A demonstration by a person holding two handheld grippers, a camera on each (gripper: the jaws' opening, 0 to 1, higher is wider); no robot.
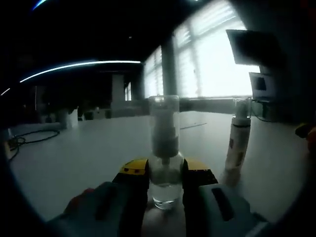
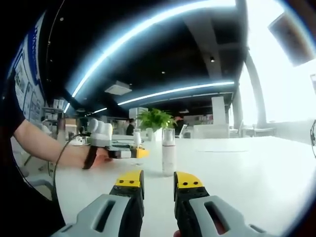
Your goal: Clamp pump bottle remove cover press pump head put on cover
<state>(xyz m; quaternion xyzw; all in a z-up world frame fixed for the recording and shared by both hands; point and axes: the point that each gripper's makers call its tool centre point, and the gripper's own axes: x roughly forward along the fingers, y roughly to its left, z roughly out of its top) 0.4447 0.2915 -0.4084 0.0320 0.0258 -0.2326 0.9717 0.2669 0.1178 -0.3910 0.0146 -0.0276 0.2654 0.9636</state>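
Your pump bottle (image 1: 165, 148) stands upright on the white table (image 1: 74, 158), long axis vertical, clear cover (image 1: 164, 116) still on top, clamped low on its body between your left gripper's (image 1: 165, 180) jaws. Beside it a taller white bottle (image 1: 237, 148) stands upright, its label too blurred to read. Your right gripper (image 2: 158, 190) hovers short of the bottles, jaws apart and holding nothing.

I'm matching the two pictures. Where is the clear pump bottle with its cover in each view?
Left gripper view: the clear pump bottle stands at bottom centre, between the left gripper jaws.
Right gripper view: a bottle, probably the same one, centre, far beyond the right gripper.
Shared landmark: the white table.
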